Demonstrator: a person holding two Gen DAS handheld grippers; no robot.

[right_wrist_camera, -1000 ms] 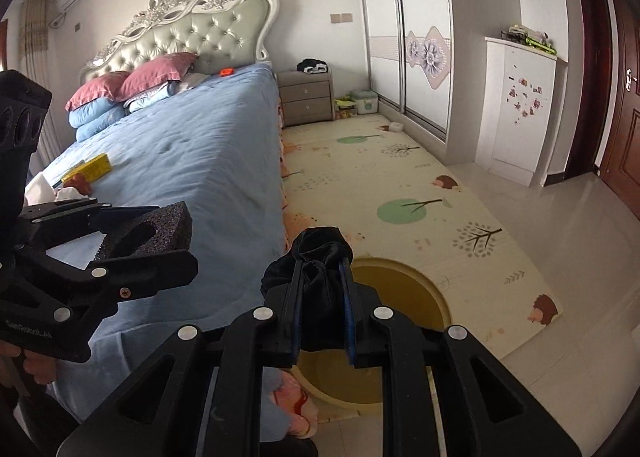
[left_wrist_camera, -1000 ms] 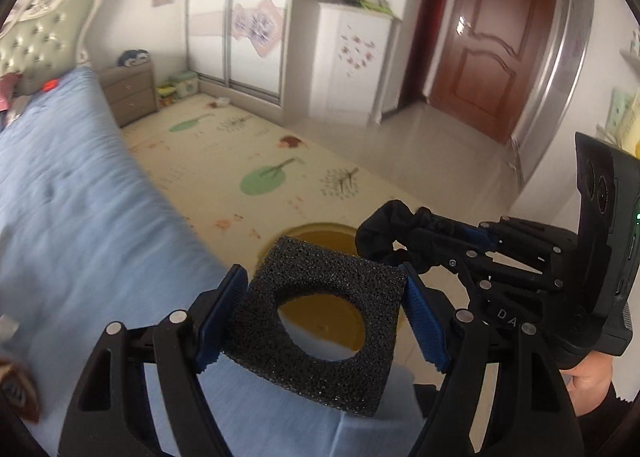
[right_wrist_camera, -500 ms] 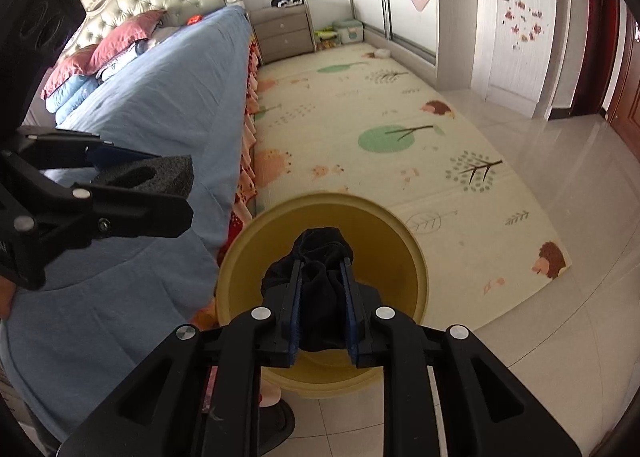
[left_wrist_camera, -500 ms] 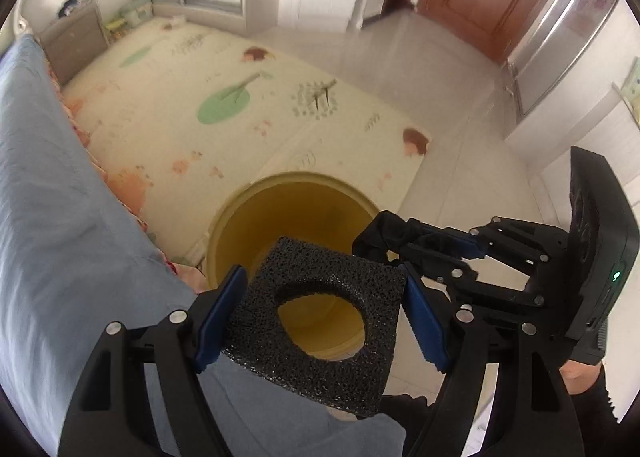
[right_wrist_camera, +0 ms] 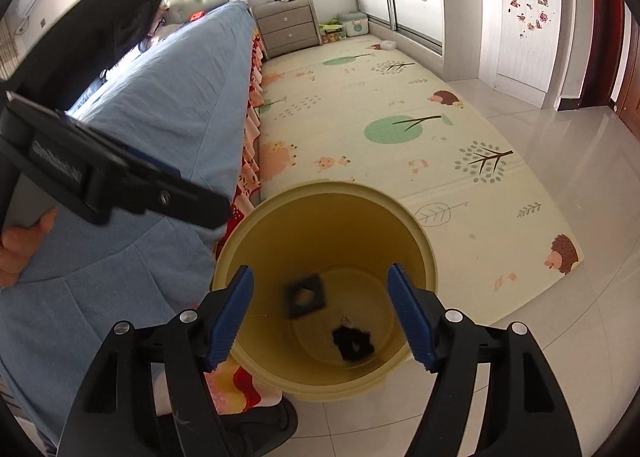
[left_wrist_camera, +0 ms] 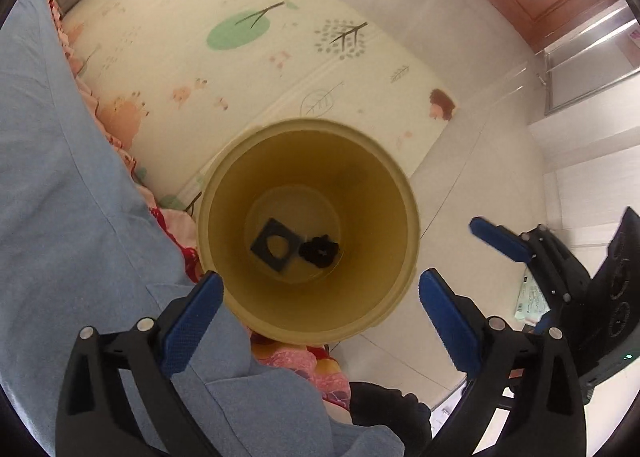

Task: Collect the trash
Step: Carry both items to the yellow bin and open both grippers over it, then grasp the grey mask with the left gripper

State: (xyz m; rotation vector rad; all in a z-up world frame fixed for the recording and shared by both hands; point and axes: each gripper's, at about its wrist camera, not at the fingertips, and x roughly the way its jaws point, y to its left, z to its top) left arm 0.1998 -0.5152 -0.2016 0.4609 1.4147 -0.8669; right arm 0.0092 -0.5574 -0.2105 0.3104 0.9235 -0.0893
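Observation:
A yellow trash bin (left_wrist_camera: pixel 408 241) stands on the floor by the bed; it also shows in the right wrist view (right_wrist_camera: pixel 424 257). On its bottom lie a black foam square with a round hole (left_wrist_camera: pixel 276 245) (right_wrist_camera: pixel 304 297) and a black crumpled wad (left_wrist_camera: pixel 320 251) (right_wrist_camera: pixel 354 341). My left gripper (left_wrist_camera: pixel 316 297) is open and empty above the bin's near rim. My right gripper (right_wrist_camera: pixel 320 317) is open and empty above the bin; its blue pads (left_wrist_camera: pixel 496 239) show at the right of the left wrist view.
The bed with a blue sheet (right_wrist_camera: pixel 160 117) lies left of the bin. A patterned play mat (left_wrist_camera: pixel 240 37) covers the floor beyond it, tiled floor (right_wrist_camera: pixel 540 337) to the right. A grey nightstand (right_wrist_camera: pixel 286 27) and white wardrobes (right_wrist_camera: pixel 520 17) stand further off.
Both grippers have tilted down over the bin and opened. The foam square left the left gripper and the black wad left the right gripper; both now lie in the bin.

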